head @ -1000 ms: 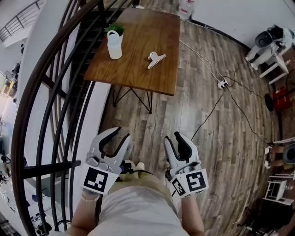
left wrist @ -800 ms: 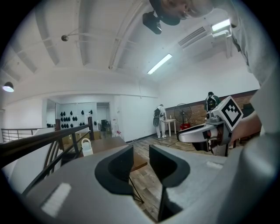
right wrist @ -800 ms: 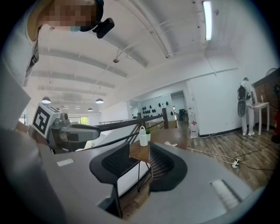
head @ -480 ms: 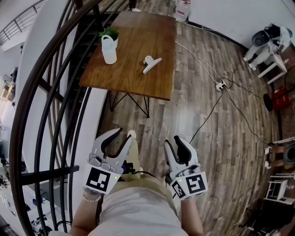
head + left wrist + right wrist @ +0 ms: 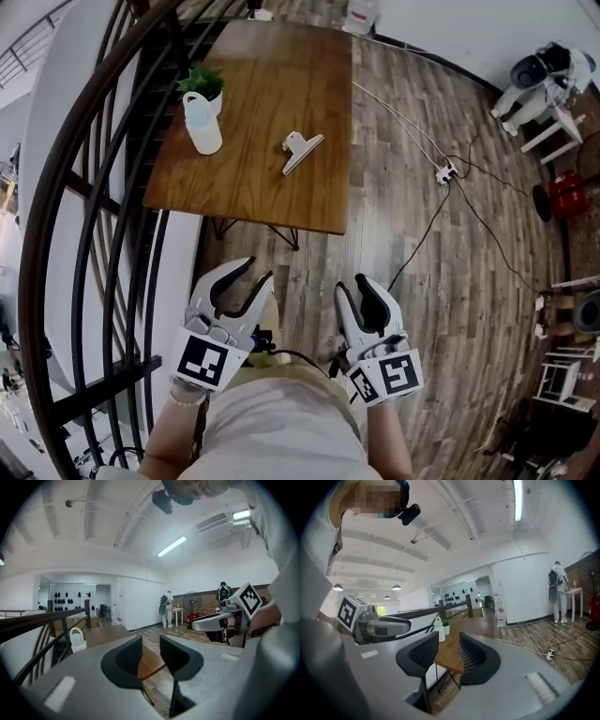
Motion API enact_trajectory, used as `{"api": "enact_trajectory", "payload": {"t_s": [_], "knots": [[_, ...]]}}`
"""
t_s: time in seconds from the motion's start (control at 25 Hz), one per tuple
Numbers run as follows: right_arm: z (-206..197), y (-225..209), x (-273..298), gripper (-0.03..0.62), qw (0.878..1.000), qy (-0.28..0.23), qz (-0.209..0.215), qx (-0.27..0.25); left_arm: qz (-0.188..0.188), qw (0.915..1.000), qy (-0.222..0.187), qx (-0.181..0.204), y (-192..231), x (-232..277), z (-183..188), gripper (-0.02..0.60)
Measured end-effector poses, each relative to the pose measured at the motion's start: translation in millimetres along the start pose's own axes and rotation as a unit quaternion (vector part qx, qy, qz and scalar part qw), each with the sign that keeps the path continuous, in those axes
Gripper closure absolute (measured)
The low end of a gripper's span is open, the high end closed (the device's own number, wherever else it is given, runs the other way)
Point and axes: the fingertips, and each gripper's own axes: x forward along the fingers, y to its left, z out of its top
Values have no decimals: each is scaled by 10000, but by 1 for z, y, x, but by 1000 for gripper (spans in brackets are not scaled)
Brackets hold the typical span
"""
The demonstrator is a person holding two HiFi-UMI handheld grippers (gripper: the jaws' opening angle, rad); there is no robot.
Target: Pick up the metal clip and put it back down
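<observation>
The metal clip (image 5: 302, 151) lies on the wooden table (image 5: 281, 202), right of its middle, and shows only in the head view. A white pot with a green plant (image 5: 203, 119) stands near the table's left edge. My left gripper (image 5: 244, 279) and right gripper (image 5: 358, 289) are held side by side above the plank floor, short of the table's near edge and well apart from the clip. Both stand open with nothing between the jaws. In the left gripper view (image 5: 151, 645) the table edge shows through the gap; the right gripper view (image 5: 448, 651) shows it too.
A black curved railing (image 5: 103, 234) runs along the left beside the table. A cable with a power strip (image 5: 450, 172) lies on the floor to the right. A person in white (image 5: 548, 80) stands by a small table at the far right. A red thing (image 5: 562, 192) is nearby.
The table, clip and pot have slid down and left in the head view, so they are nearer. Both grippers have travelled toward the table, their jaws unchanged.
</observation>
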Motion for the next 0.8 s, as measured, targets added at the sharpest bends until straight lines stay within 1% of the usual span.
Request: {"api": "enact_trajectory", "payload": {"t_s": [0.2, 0.32, 0.56, 0.72, 0.8], "knots": [[31, -19, 54, 448, 9999, 78, -97, 9, -189, 9998, 64, 65, 50, 41, 22, 457], [44, -31, 85, 448, 9998, 109, -160, 11, -258, 9996, 60, 61, 79, 63, 28, 457], [58, -51, 139, 448, 9995, 208, -253, -4, -421, 9989, 165, 99, 122, 104, 30, 457], [62, -60, 164, 447, 9991, 276, -324, -25, -517, 9984, 216, 10, 141, 123, 24, 457], [61, -63, 175, 447, 9989, 317, -336, -22, -557, 9981, 272, 37, 149, 130, 20, 457]]}}
